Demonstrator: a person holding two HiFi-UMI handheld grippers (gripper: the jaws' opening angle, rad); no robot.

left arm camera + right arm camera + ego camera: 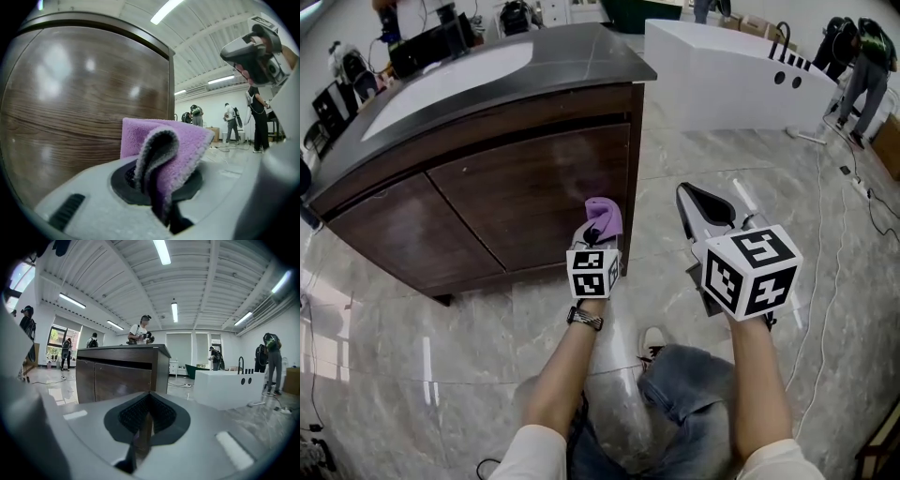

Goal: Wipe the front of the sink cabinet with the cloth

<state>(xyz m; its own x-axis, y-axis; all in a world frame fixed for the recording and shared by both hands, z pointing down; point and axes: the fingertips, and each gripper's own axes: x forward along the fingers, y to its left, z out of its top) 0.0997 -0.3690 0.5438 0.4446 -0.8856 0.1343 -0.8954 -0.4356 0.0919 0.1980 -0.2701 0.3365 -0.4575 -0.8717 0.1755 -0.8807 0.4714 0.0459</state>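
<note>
**Purple cloth pinched in my left gripper, close to the cabinet door**

My left gripper (pixel 600 225) has its jaws closed on the folded purple cloth (pixel 174 143), which sticks up past the tips. It sits low against the right-hand door of the sink cabinet (pixel 502 192), near the cabinet's front corner. I cannot tell whether the cloth actually touches the wood. Both cabinet doors are shut, so what is inside is hidden. A white basin (pixel 441 84) is set into the dark countertop (pixel 581 56) above. My right gripper (pixel 696 195) hangs over the marble floor (pixel 394 375) to the right of the cabinet, its jaws pressed together on nothing.
</note>
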